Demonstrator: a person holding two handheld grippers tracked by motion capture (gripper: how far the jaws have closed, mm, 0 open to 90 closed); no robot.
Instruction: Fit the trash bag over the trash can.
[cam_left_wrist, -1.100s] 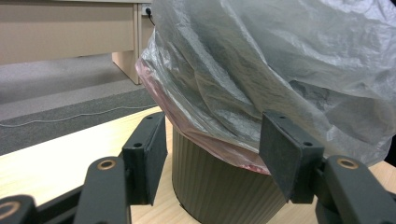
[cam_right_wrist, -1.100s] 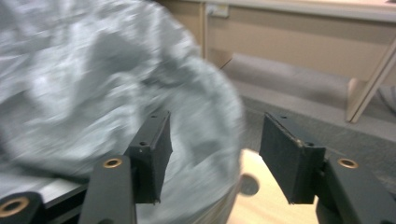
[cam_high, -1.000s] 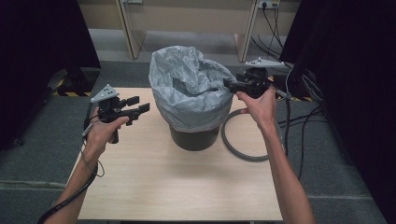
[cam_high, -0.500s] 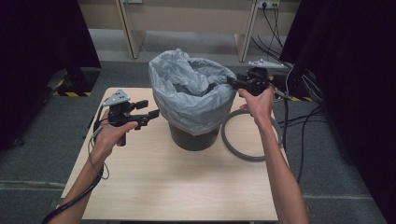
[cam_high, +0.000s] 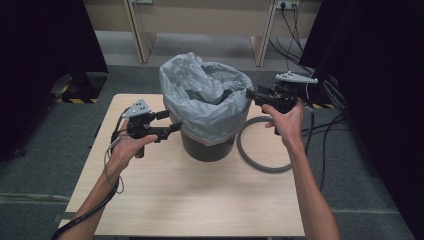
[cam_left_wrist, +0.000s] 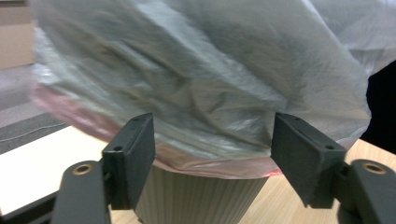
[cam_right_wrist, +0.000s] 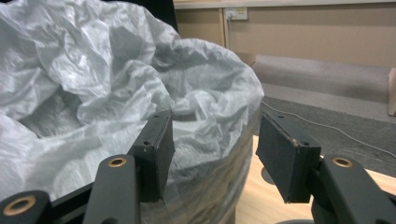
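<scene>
Grey plastic, the bin liner (cam_high: 207, 102), drapes over the dark bin (cam_high: 207, 147); we judge we are fitting it. Our left gripper (cam_high: 172, 128) has come in from the table's side to the hanging skirt, its jaws just opening, nothing between them. Our right gripper (cam_high: 251, 95) stands open at the rim fold. Next, each must pinch film.

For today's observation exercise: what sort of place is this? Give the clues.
Probably a lab or test room, not a home: a small wooden table on grey carpet, black curtains at both sides, and loose cables running to wall sockets.
</scene>
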